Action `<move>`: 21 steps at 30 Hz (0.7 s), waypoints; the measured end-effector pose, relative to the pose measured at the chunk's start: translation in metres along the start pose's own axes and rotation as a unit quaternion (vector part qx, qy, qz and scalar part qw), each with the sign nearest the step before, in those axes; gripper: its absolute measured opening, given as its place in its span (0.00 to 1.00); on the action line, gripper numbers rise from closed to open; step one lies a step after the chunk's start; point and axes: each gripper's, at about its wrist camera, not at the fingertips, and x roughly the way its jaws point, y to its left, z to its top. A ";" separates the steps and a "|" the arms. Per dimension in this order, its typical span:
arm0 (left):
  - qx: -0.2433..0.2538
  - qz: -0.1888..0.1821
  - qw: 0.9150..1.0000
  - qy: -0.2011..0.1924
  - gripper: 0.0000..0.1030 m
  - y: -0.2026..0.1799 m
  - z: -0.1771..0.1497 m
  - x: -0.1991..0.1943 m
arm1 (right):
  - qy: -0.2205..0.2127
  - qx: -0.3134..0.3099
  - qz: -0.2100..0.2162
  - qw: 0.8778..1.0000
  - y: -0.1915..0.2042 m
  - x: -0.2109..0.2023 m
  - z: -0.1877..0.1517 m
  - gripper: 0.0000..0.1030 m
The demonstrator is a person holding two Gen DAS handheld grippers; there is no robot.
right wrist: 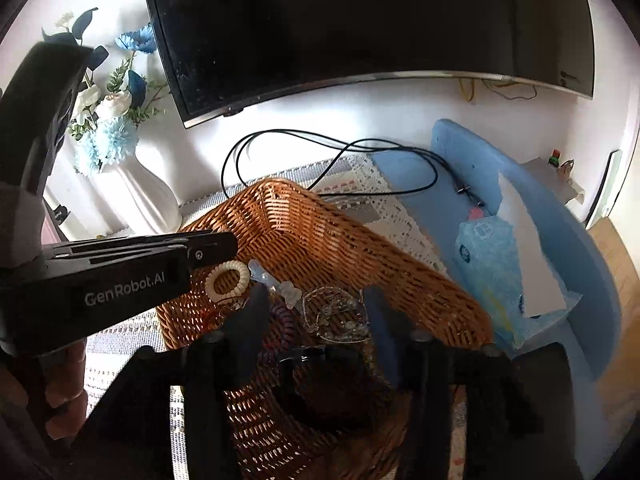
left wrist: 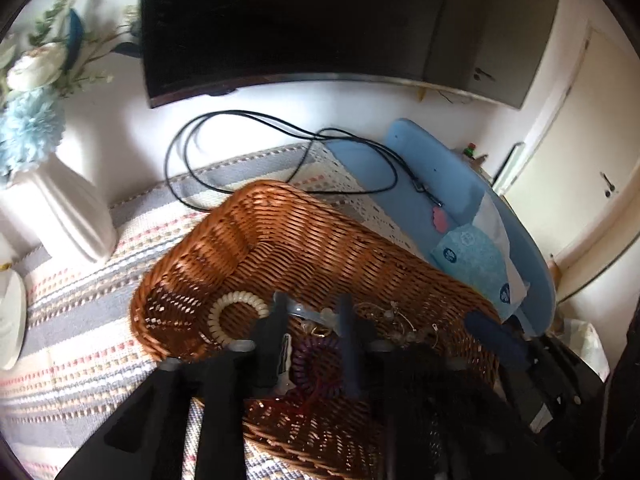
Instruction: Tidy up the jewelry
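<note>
Both tools stand apart over the wicker basket; only the right view shows the left tool's body.

Jewelry in basket, vase left, cable behind

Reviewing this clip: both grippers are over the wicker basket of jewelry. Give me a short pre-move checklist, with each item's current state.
1. Left gripper jaws apart, nothing pinched: ok.
2. Right gripper jaws apart, nothing pinched: ok.
3. Both grippers over the wicker basket: ok.
4. Cream coil hair tie lies clear of other pieces and reachable: ok.
5. Silver chain pile untangled enough to lift one piece: cannot tell.
6. Purple coil tie free of the chain: cannot tell, partly hidden by fingers.
</note>
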 end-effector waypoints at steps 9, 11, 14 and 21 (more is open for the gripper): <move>0.022 0.014 0.999 -0.031 0.59 -0.006 0.000 -0.053 | 0.070 0.039 0.039 0.996 -0.003 -0.033 0.021 0.73; 0.019 0.042 0.999 -0.024 0.59 -0.008 0.002 -0.065 | 0.084 0.036 0.007 0.996 -0.002 -0.040 0.022 0.73; 0.010 0.055 0.998 0.022 0.59 -0.010 0.004 -0.074 | 0.115 0.048 -0.043 0.991 -0.007 -0.045 0.023 0.73; -0.016 0.091 0.992 0.088 0.59 -0.013 -0.011 -0.073 | 0.142 0.051 -0.105 0.983 -0.013 -0.058 0.023 0.73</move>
